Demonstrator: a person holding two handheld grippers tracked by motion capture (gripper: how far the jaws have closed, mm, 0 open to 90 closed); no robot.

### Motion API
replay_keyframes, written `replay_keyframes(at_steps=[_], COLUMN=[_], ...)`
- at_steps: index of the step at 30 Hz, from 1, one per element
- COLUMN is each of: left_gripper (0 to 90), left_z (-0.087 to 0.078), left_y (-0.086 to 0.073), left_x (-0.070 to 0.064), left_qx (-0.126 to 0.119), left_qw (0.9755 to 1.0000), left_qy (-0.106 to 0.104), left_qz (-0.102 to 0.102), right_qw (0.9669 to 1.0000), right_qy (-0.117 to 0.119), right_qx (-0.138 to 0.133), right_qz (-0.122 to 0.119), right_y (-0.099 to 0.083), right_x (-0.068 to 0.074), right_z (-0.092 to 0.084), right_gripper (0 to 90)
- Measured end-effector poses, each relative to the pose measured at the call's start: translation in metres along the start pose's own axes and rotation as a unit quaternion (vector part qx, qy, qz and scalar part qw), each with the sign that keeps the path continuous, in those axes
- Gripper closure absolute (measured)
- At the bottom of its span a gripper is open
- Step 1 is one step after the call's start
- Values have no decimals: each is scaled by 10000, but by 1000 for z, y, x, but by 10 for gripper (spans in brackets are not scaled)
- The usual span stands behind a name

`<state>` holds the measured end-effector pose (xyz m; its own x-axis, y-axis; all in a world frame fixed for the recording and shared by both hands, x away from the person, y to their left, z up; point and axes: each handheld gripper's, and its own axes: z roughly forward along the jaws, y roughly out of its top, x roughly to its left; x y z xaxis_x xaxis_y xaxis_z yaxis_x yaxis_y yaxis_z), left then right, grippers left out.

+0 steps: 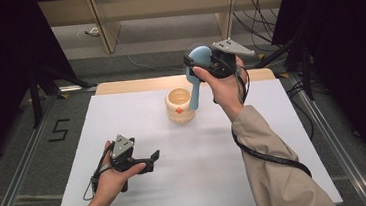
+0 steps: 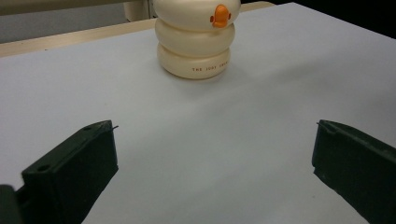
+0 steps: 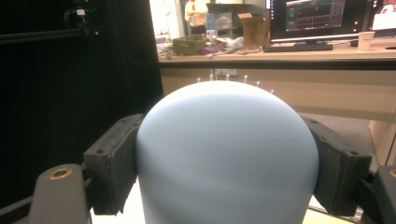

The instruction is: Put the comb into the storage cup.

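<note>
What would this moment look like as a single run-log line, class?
right claw: shut on blue hairbrush, held above table | brush handle hangs by cream duck cup | left claw: open, empty, low over table

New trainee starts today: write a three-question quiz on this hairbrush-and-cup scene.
1. True or false: the right claw is clamped on the head of the blue hairbrush.
2. Multiple choice: the left claw is (A) gripping the cup, (B) open and apart from the cup, low over the white table, (C) gripping the brush handle.
3. Fill in: the cream duck-face cup has an orange ____ on its side.

Key
1. True: both pads press the head's sides in the right gripper view.
2. B.
3. Beak.
</note>
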<state>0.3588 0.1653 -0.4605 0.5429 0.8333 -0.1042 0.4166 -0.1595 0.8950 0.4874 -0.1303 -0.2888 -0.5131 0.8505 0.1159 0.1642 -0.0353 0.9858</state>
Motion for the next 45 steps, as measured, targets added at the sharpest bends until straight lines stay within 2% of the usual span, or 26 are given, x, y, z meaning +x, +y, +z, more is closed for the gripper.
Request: replay_keyframes(at_steps=[45], left_gripper=[0], left_z=[1], left_y=[0], left_x=[0], left_qx=[-4], left_qw=[10000], left_qy=[10], left_qz=[25], right_qw=[10000], right_qy=[-65], right_qx=[-61], right_qz=[-14], right_y=[0], right_x=[2], right_z=[10], right_gripper=[216])
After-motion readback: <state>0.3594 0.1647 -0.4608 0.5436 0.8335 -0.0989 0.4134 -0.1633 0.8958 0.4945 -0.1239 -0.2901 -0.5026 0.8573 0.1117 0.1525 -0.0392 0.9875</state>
